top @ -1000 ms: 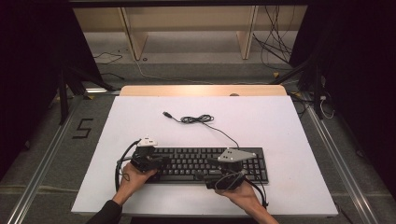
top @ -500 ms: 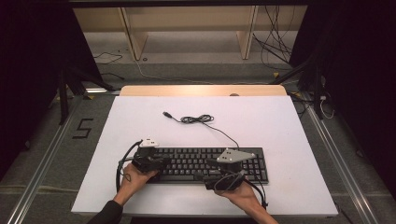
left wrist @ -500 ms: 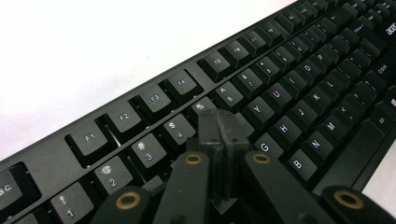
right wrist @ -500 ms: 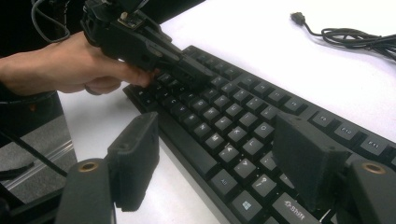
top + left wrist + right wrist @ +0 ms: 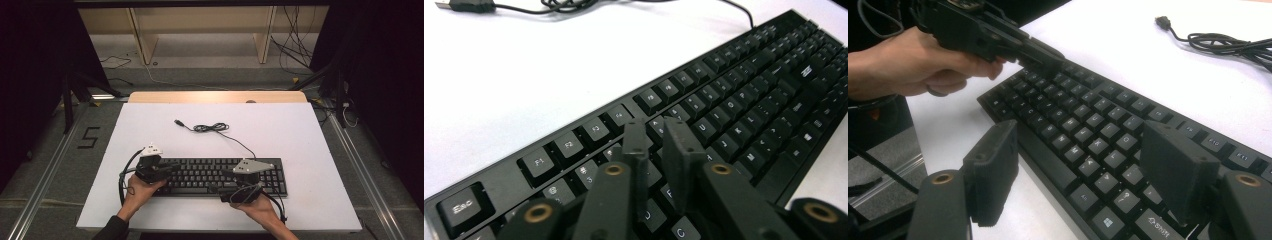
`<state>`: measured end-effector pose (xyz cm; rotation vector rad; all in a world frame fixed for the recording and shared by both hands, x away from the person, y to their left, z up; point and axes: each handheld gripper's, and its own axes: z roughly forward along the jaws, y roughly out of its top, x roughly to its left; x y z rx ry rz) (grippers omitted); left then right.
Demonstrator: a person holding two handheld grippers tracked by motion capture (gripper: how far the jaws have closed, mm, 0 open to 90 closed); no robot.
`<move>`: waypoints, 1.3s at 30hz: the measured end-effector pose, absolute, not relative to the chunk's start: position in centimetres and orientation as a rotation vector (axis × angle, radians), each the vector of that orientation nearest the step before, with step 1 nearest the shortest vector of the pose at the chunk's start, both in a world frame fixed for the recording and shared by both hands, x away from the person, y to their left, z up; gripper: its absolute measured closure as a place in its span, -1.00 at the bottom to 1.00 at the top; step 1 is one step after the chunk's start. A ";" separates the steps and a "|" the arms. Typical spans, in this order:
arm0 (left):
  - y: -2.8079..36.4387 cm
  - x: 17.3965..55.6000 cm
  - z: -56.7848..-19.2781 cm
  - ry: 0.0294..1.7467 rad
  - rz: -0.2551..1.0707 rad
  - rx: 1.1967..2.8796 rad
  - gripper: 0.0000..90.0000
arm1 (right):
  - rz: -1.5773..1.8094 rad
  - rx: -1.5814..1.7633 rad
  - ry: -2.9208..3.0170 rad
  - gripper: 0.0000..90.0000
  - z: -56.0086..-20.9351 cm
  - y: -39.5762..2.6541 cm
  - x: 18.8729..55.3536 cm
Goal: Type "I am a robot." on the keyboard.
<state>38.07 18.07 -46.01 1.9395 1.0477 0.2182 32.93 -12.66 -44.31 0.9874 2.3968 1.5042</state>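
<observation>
Keyboard (image 5: 220, 175) in black plastic, long and flat, lies on the near half of the white table (image 5: 300, 135), its length running left to right. Its keys are low square caps with pale legends, set in straight rows inside a thin matte frame; Esc and the F-keys show at the left end in the left gripper view (image 5: 734, 95). A thin black cable (image 5: 215, 128) leaves its far edge, makes a loose tangle toward the middle of the table and ends in a small plug lying flat.

Over the left end of the keyboard, the left gripper (image 5: 167, 169) hovers with its two narrow black jaws just above the letter rows. A slim gap shows between the jaws with nothing in it; they have just been opening from fully closed. A person's left hand (image 5: 137, 192) holds its body from the near side.

At the near edge, right of the middle, the right gripper (image 5: 230, 186) stands with its jaws spread wide, the blocky dull pads either side of the bottom key rows, pressing on nothing. The right hand (image 5: 257, 207) grips it from below.

Compared with a second ago, keyboard, cable and both hands sit where they were.
</observation>
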 end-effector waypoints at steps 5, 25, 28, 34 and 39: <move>18.6 37.7 -45.6 1.049 0.205 1.903 0.50 | 1.498 0.997 2.393 -0.28 -44.4 -12.7 33.2; 20.0 35.9 -45.1 1.034 0.182 1.782 -0.22 | 1.469 1.017 2.390 -0.27 -44.7 -12.3 34.2; 20.2 35.7 -45.2 1.036 0.184 1.774 -0.25 | 1.454 1.019 2.397 -0.25 -44.8 -12.1 34.5; 20.5 35.4 -45.2 1.036 0.183 1.765 -0.29 | 1.429 1.030 2.405 -0.18 -44.9 -11.8 35.1; 20.5 35.1 -45.3 1.033 0.190 1.770 -0.31 | 1.406 1.035 2.412 -0.06 -45.1 -11.6 35.5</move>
